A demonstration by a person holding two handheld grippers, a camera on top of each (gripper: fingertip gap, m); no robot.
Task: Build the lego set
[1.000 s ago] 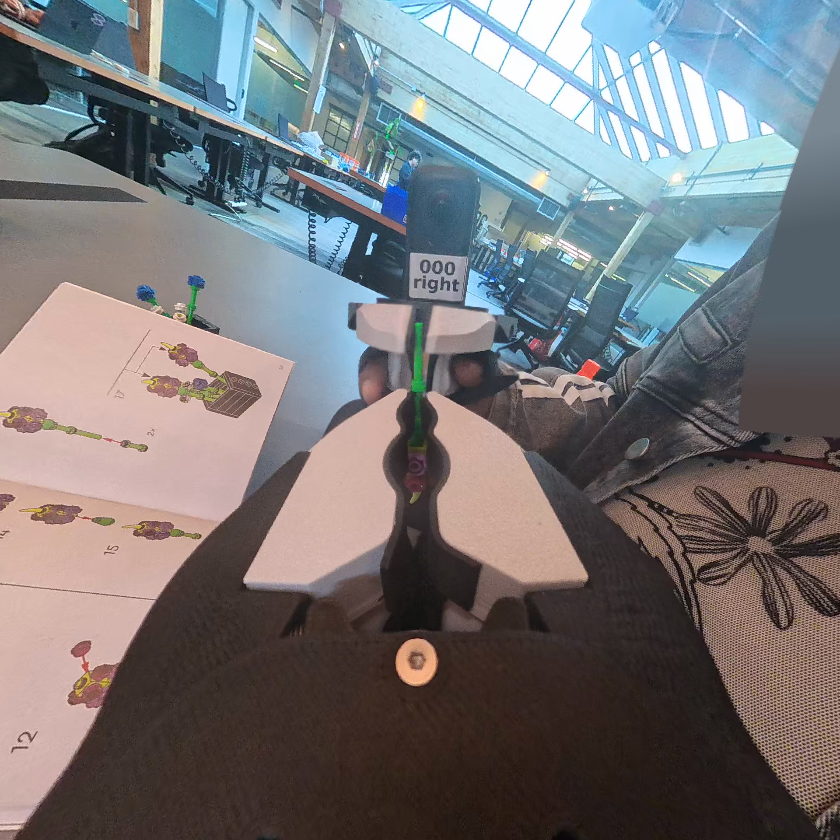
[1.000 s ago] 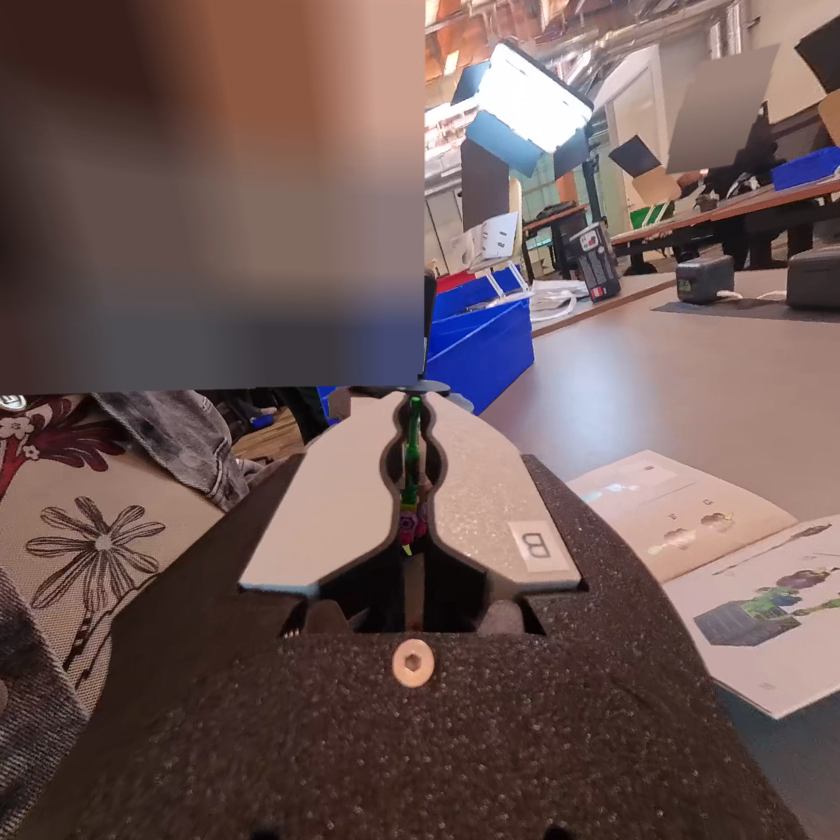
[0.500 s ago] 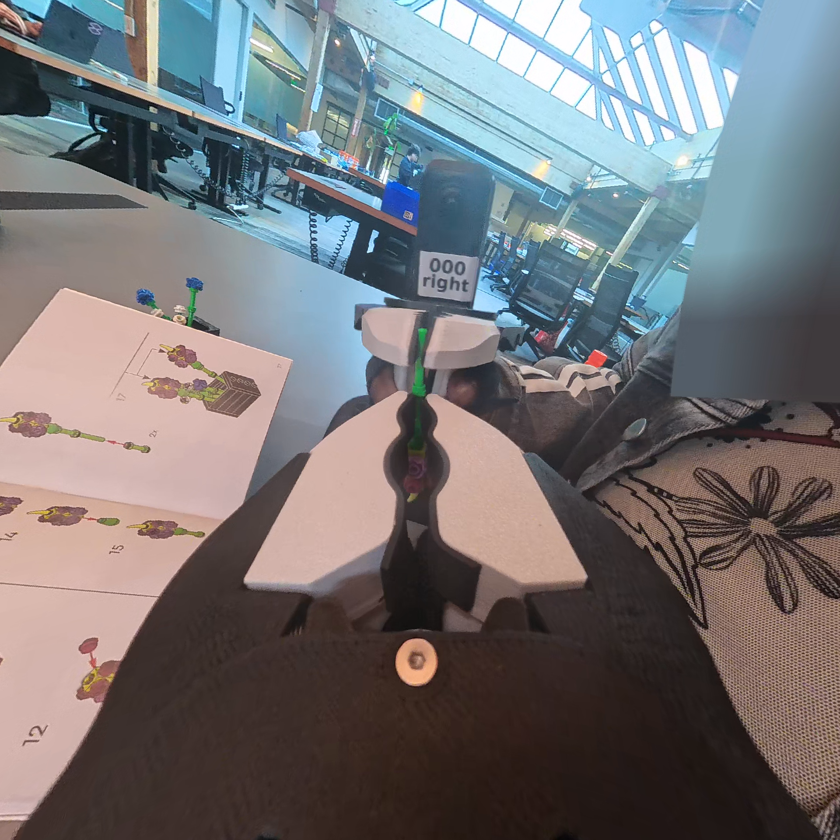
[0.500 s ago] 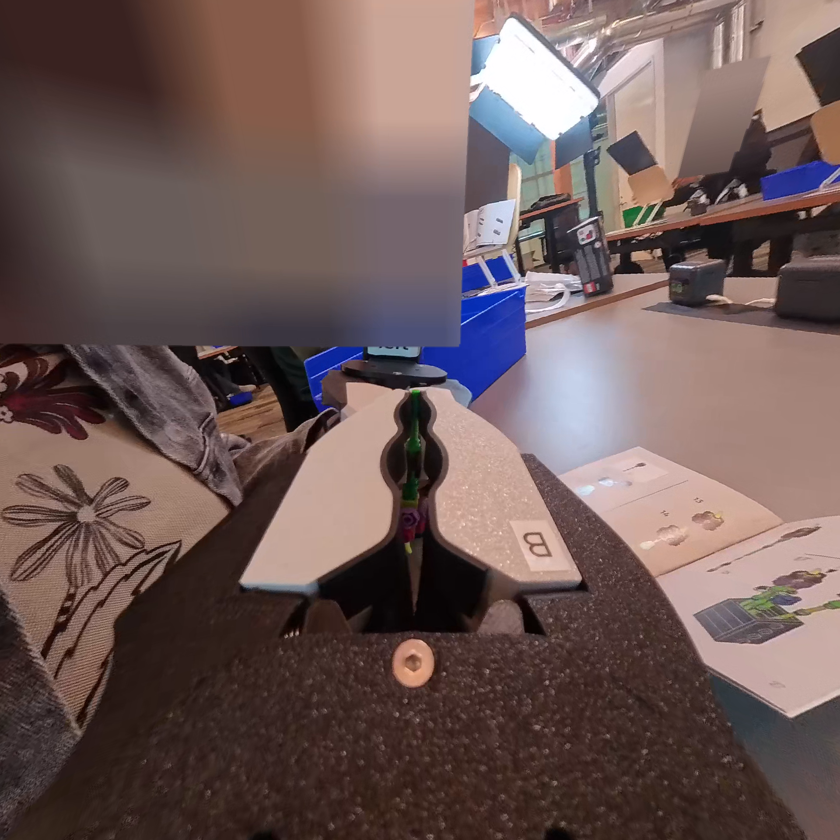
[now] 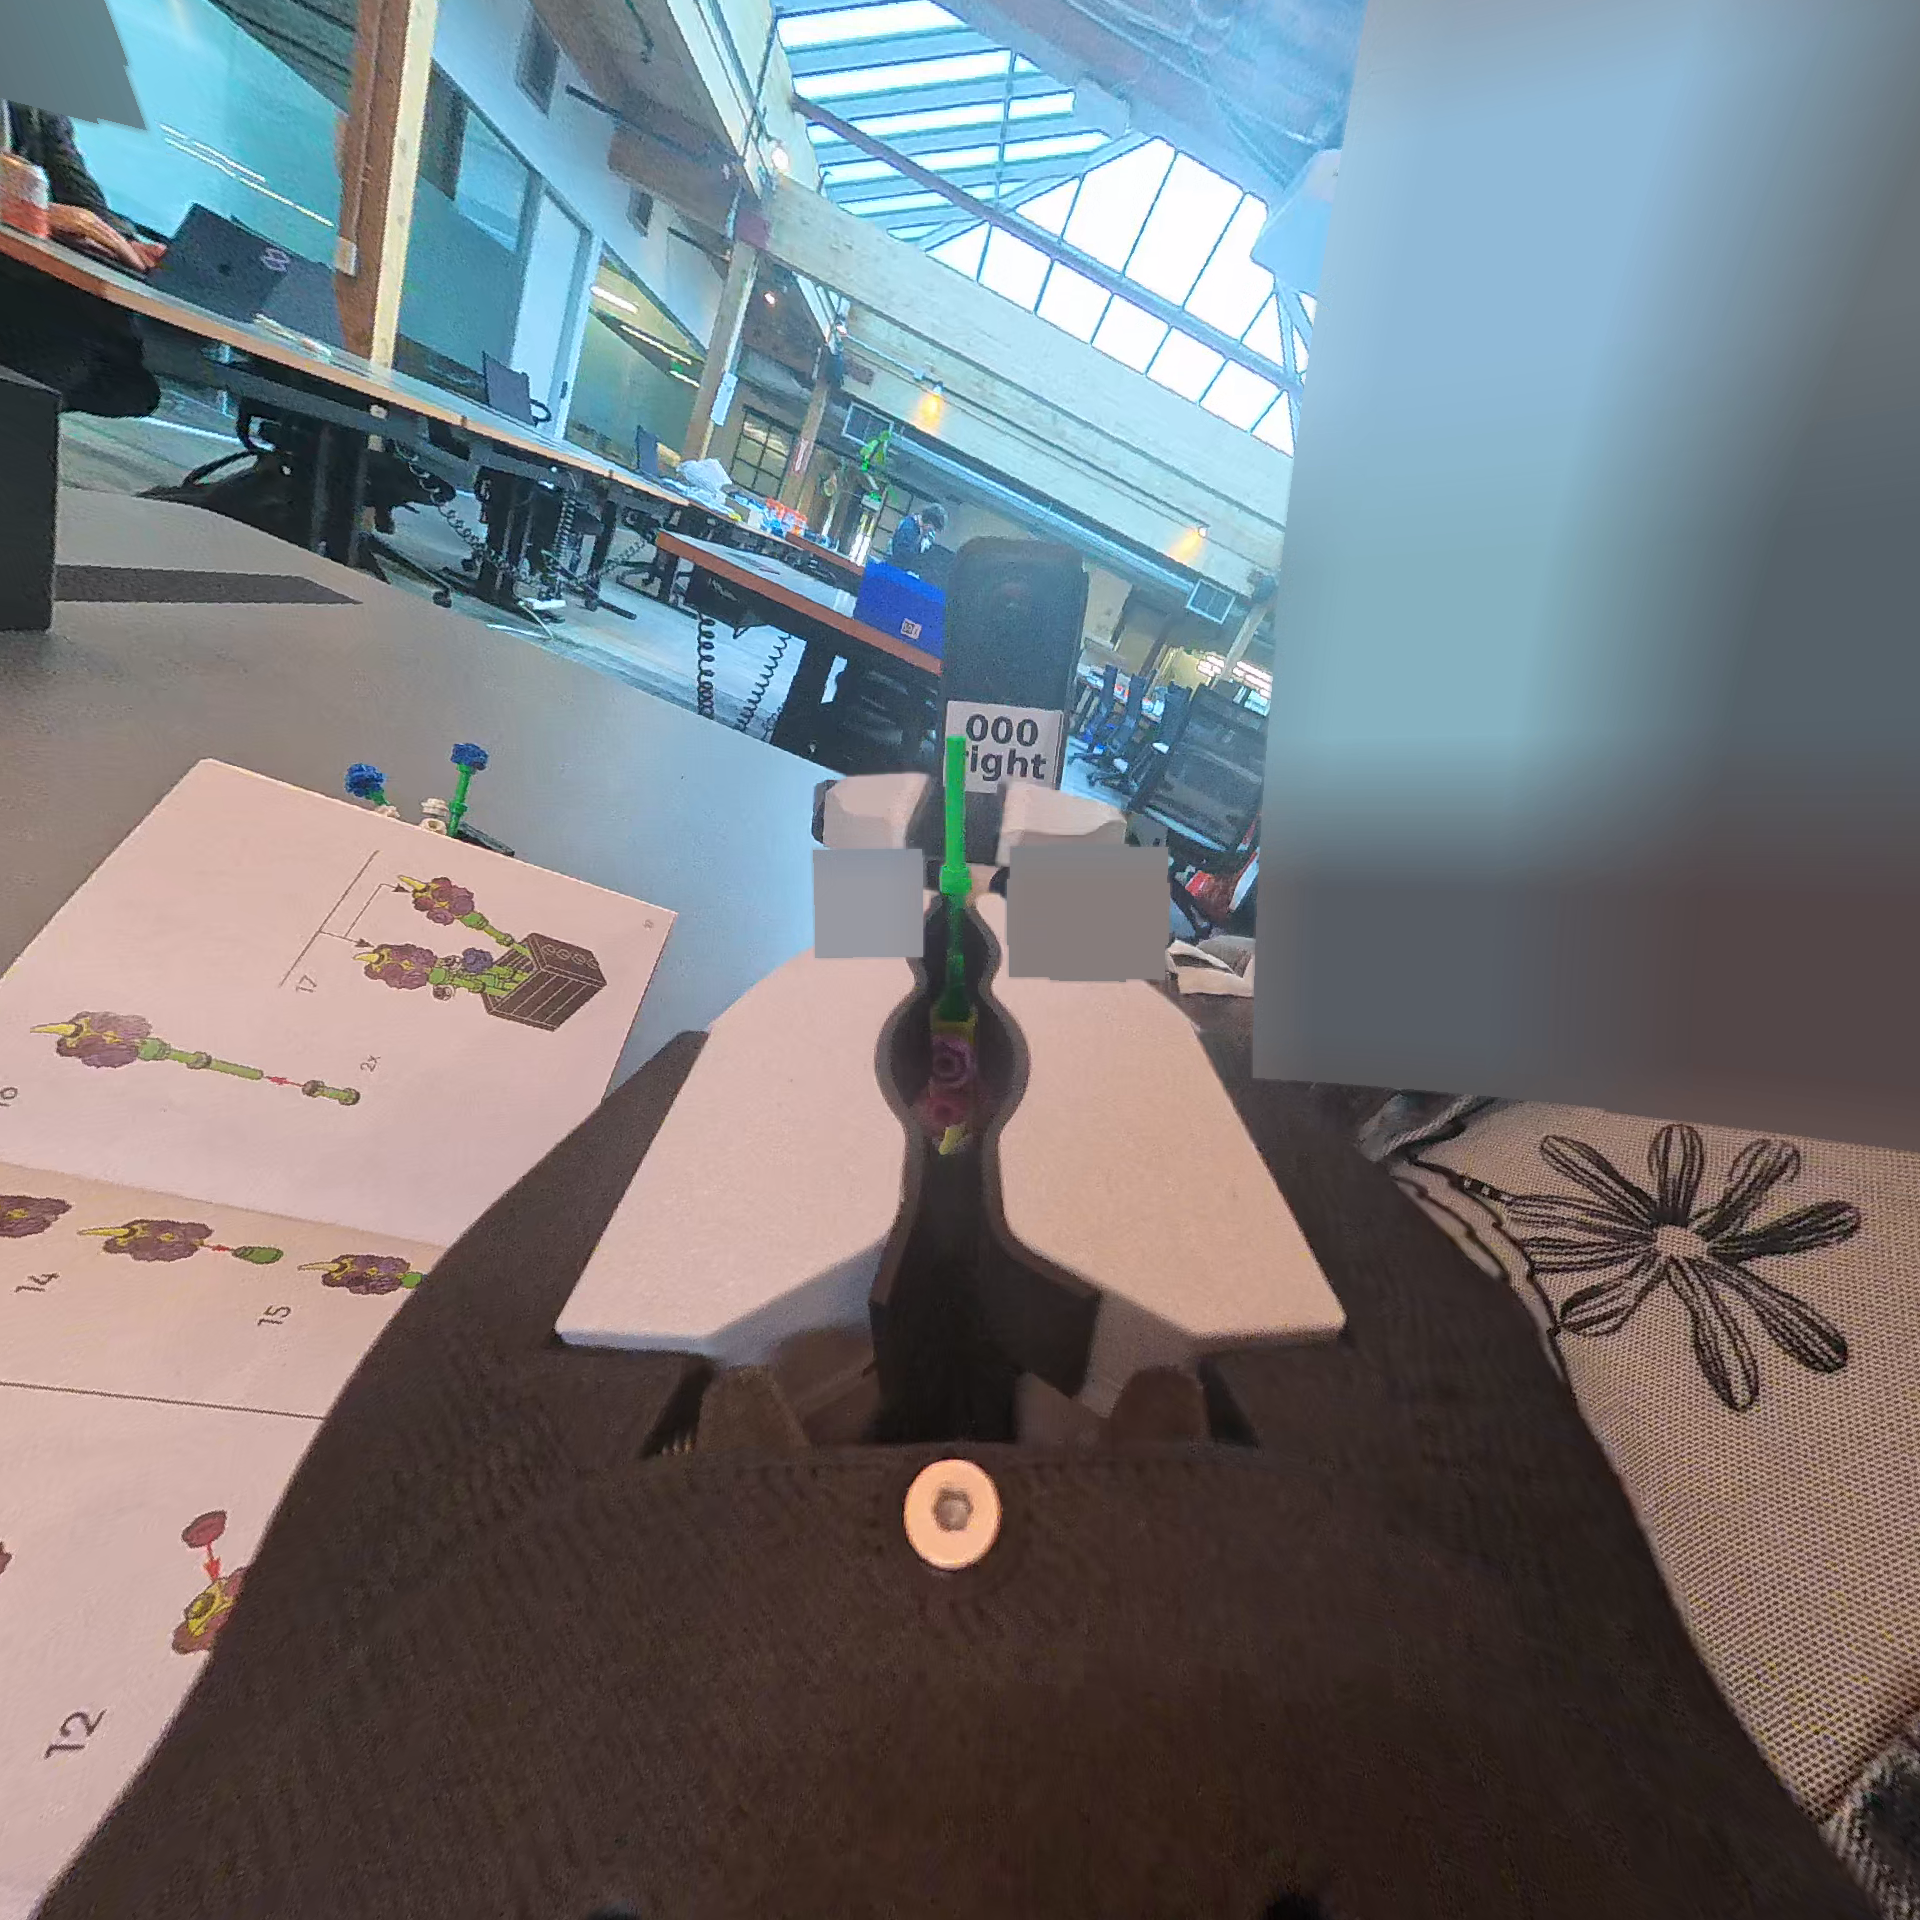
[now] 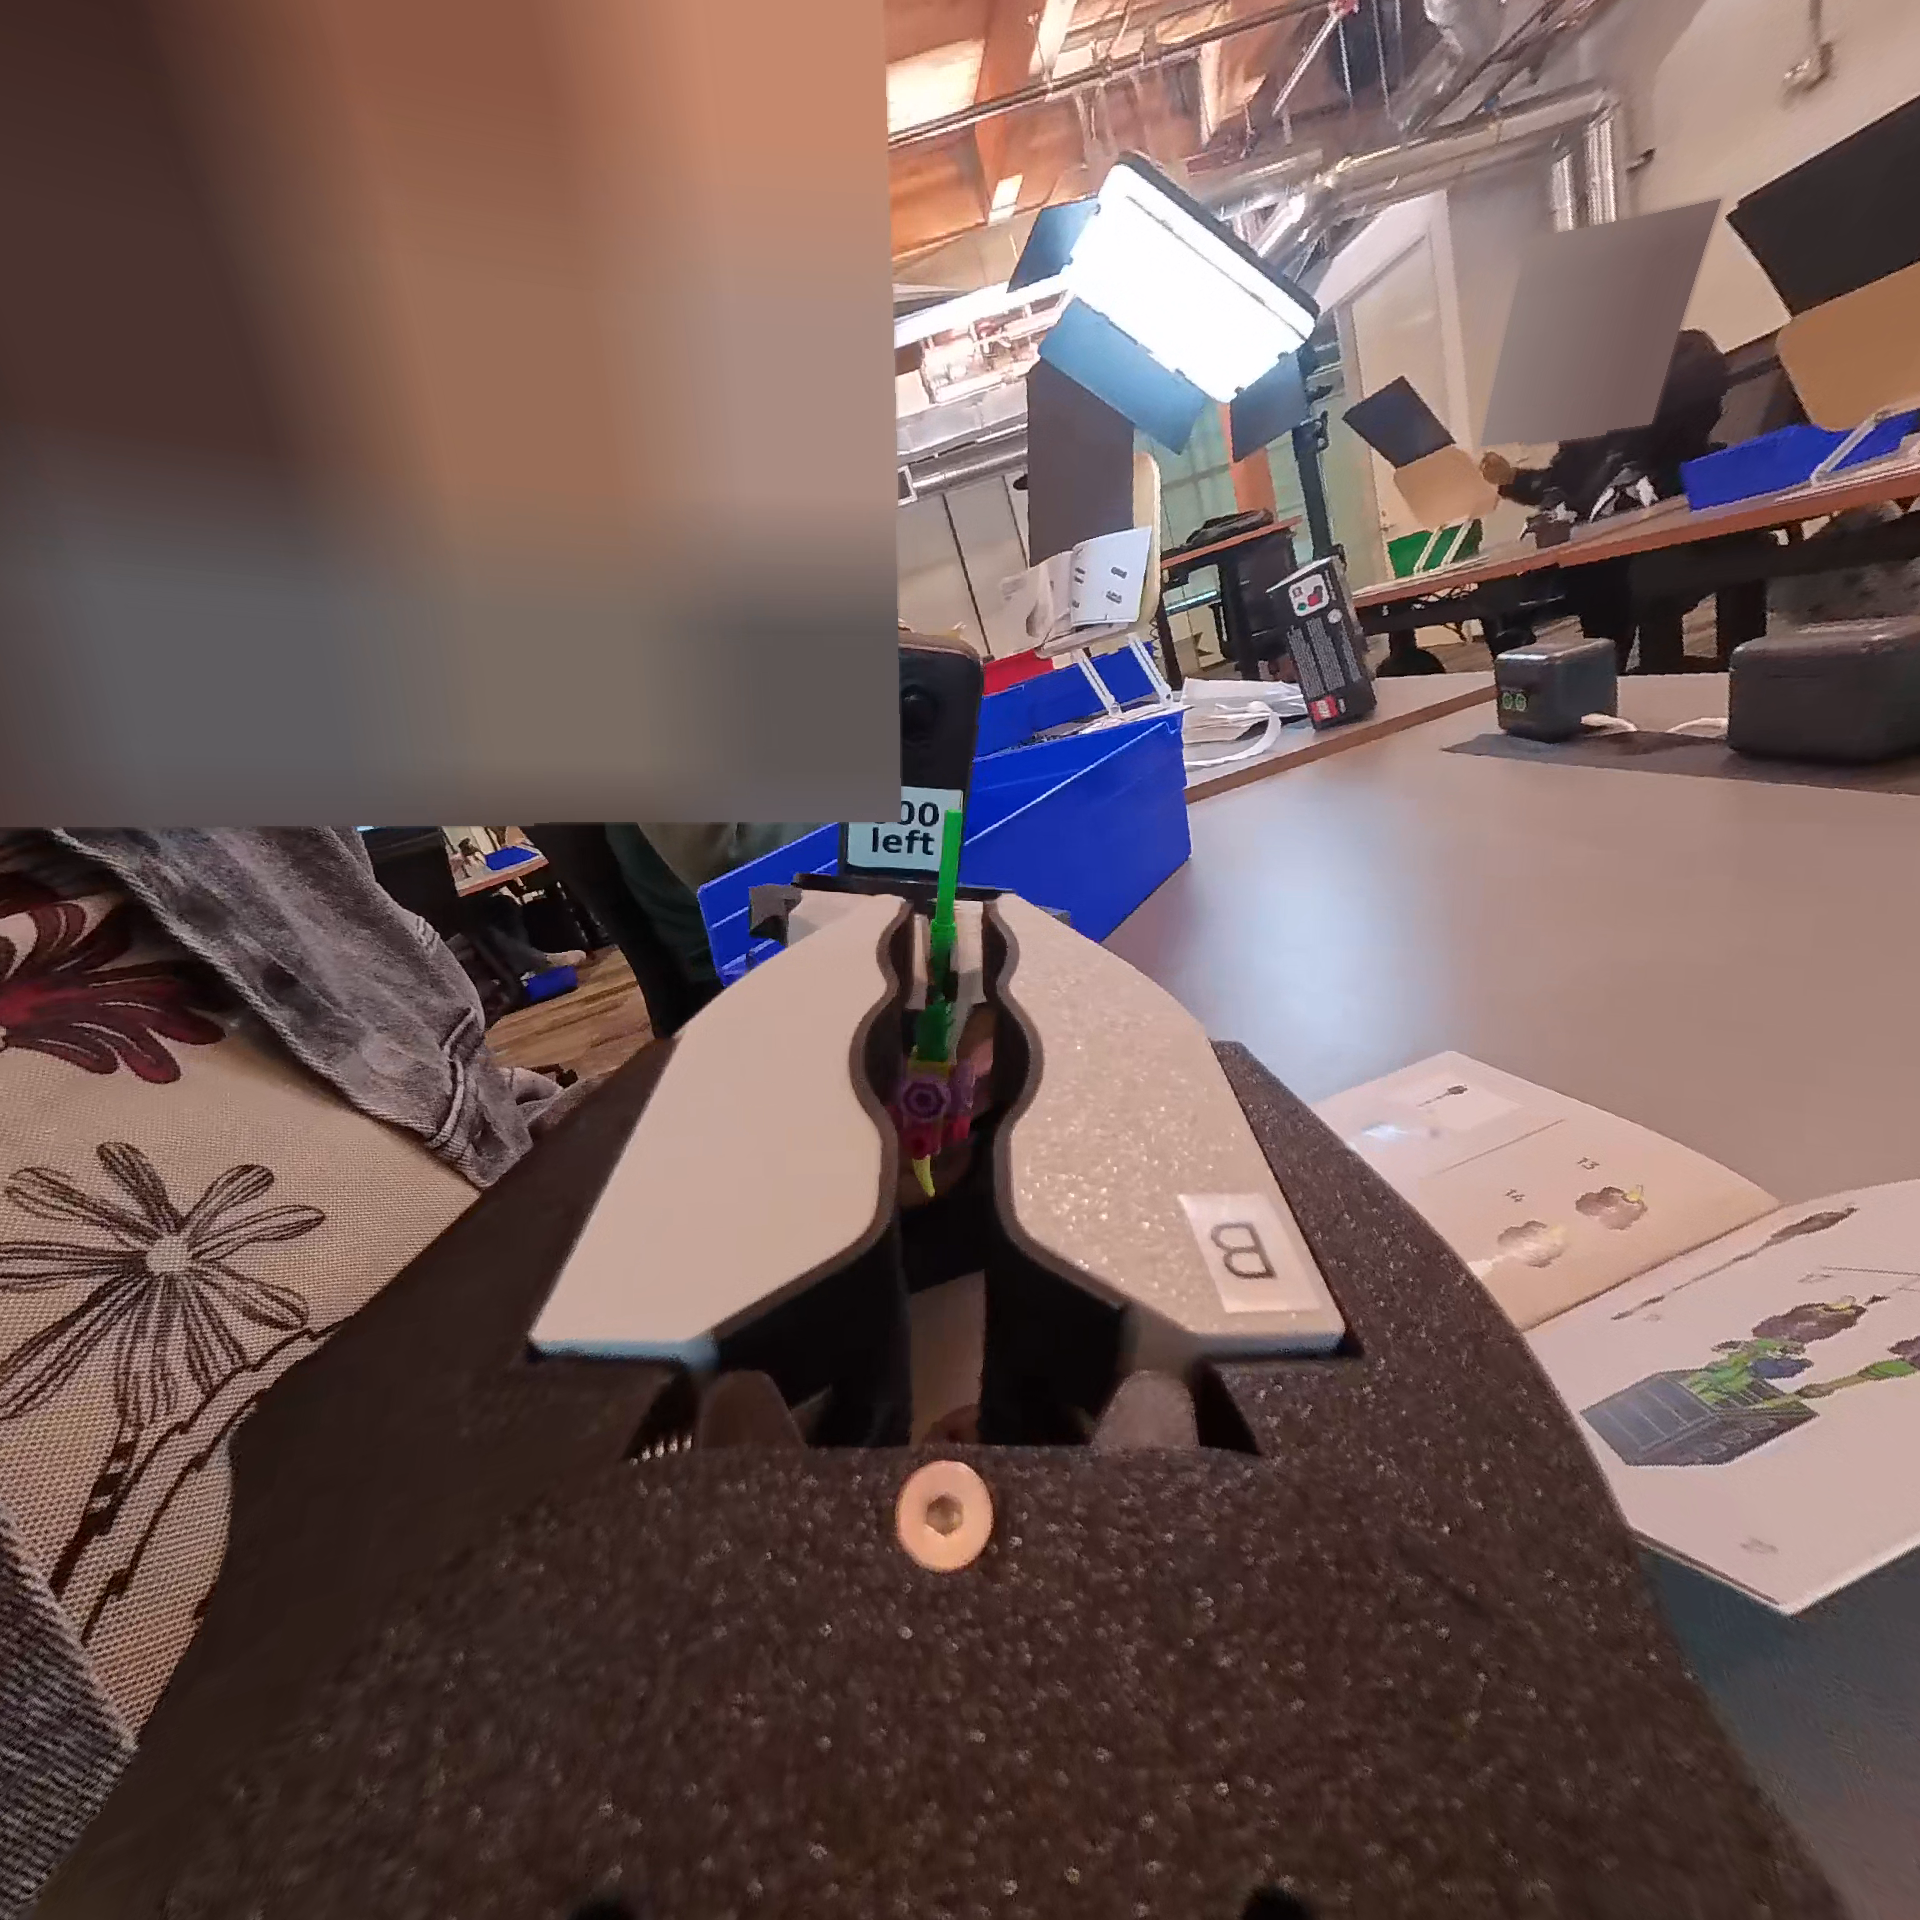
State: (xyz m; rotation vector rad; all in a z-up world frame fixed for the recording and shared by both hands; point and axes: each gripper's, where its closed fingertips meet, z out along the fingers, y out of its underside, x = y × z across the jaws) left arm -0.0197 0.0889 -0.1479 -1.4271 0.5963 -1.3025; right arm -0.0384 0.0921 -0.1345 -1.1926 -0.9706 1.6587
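In the left wrist view my left gripper (image 5: 954, 920) is shut on a green stem (image 5: 952, 831) with a purple flower (image 5: 948, 1081) in the hollow between its fingers. The stem's tip reaches between the parted fingertips of my right gripper (image 5: 961, 821), which faces it close by. In the right wrist view my right gripper (image 6: 948, 920) stands slightly open. A purple flower (image 6: 928, 1112) on a green stem (image 6: 945, 883) lies between its fingers, untouched by the tips. The left gripper's body (image 6: 904, 883) is just beyond.
The open instruction booklet (image 5: 312, 1039) lies on the grey table at the left, and shows in the right wrist view (image 6: 1662, 1299) at the right. A small build with blue flowers (image 5: 416, 790) stands behind it. A person's flowered garment (image 5: 1662, 1299) is close. A blue bin (image 6: 1081, 810) stands farther off. Left and right tips are no more than a few centimetres apart.
My right gripper's fingers have parted from the green stem, which they held shut before. Both grippers have tilted a little. My left gripper still holds its flower stem.
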